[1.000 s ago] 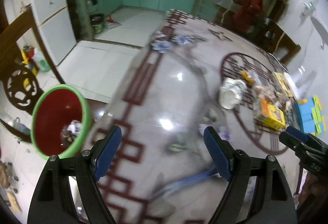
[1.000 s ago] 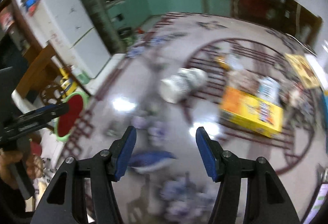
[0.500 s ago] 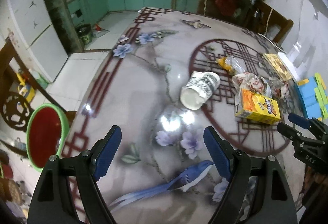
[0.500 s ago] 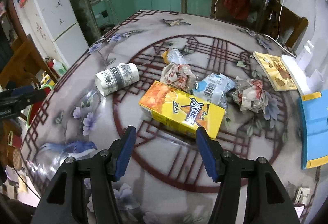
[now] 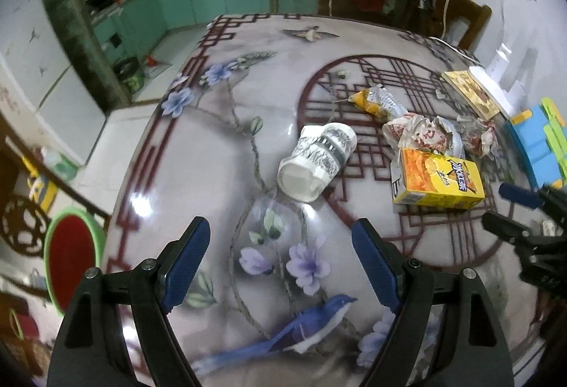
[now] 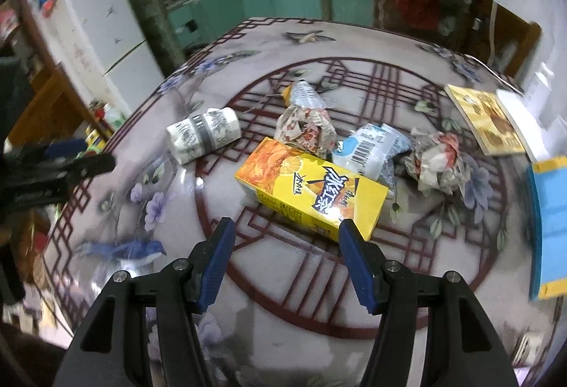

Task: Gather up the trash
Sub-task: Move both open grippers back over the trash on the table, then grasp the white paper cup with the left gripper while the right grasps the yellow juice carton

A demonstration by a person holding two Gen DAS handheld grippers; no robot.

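Sideways, paper cup (image 5: 316, 160) lies empty beside yellow carton (image 5: 438, 180)

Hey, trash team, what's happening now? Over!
Left gripper and right gripper open, empty. Yellow drink carton, paper cup, crumpled wrappers on table. Nothing blocking.

1. The table (image 6: 283, 287) was glossy, smooth and patterned.
2. The yellow carton (image 6: 312, 197) looked like shiny printed card.
3. The paper cup (image 5: 315, 162) lay matt.
4. The far wrappers (image 6: 306, 130) were crumpled paper.
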